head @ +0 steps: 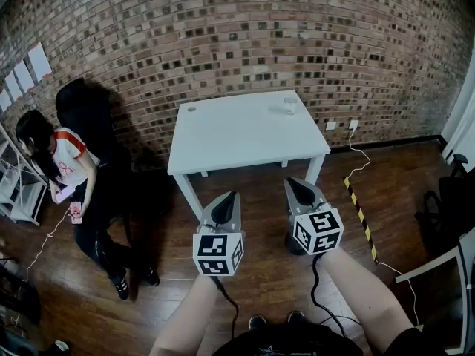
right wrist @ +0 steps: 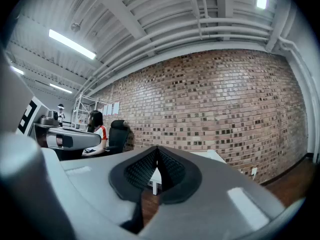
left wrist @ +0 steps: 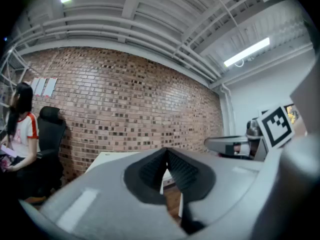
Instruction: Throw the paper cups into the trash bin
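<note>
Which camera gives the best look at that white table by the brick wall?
The head view: it shows the white table whole from above, top and legs. Both gripper views catch only slivers of it behind their own closed jaws.

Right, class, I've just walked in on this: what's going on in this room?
A person stands back from a white table set against a brick wall, holding a left tool and a right tool out level. Both tools are shut and empty. A small pale thing, possibly a paper cup, sits near the table's far right corner, untouched. At the left, another person sits by a black chair.
</note>
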The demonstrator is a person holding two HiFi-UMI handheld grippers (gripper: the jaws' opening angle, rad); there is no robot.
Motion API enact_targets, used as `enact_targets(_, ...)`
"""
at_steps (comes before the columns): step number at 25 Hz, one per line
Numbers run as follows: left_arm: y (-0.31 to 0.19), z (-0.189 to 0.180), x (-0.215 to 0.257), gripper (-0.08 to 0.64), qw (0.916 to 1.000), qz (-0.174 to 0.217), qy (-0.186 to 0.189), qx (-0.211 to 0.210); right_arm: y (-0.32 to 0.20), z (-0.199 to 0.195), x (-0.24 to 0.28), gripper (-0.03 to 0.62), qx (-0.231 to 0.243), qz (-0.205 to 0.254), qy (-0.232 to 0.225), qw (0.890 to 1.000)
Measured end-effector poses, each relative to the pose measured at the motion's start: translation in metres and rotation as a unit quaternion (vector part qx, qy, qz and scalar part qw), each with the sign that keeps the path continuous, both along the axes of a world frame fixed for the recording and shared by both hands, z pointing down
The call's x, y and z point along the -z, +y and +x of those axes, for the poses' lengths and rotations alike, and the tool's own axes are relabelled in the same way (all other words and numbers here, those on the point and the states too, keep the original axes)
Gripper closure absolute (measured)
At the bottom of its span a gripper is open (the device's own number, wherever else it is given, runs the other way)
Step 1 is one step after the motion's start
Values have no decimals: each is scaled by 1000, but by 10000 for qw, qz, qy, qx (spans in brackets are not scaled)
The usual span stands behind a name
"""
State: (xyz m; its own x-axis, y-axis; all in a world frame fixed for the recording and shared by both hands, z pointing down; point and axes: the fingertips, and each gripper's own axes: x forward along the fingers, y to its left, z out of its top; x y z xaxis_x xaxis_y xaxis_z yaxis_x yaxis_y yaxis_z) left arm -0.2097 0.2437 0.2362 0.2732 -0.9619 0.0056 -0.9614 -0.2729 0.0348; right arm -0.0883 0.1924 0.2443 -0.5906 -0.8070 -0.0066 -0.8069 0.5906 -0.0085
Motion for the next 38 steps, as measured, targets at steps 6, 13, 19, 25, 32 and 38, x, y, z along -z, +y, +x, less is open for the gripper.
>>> enact_targets(6, -4, -29, -1, 555, 9999, 5, 87, 115, -3, -8, 0, 584, -101, 39, 26, 9999)
enact_targets(13, -19, -31, 2, 555, 9999, 30, 94, 122, -23, -10, 8, 584, -122, 86, -79, 9999)
enact_targets(19, -59, -41, -9, 555, 9994, 66, -62, 334, -68, -21, -14, 584, 17, -23, -175, 9998)
enact_targets(25, -130, -51, -15, 555, 9988, 13, -87, 490, -147, -30, -25, 584, 125, -90, -186, 9997)
enact_targets(32, -218, -43, -7, 555, 9985, 18, -170, 527, -243, -31, -30, 584, 263, -213, -235, 9992)
enact_targets(38, -277, -42, -19, 555, 9975, -139, -234, 648, -308, -19, -31, 584, 215, -232, -262, 9992)
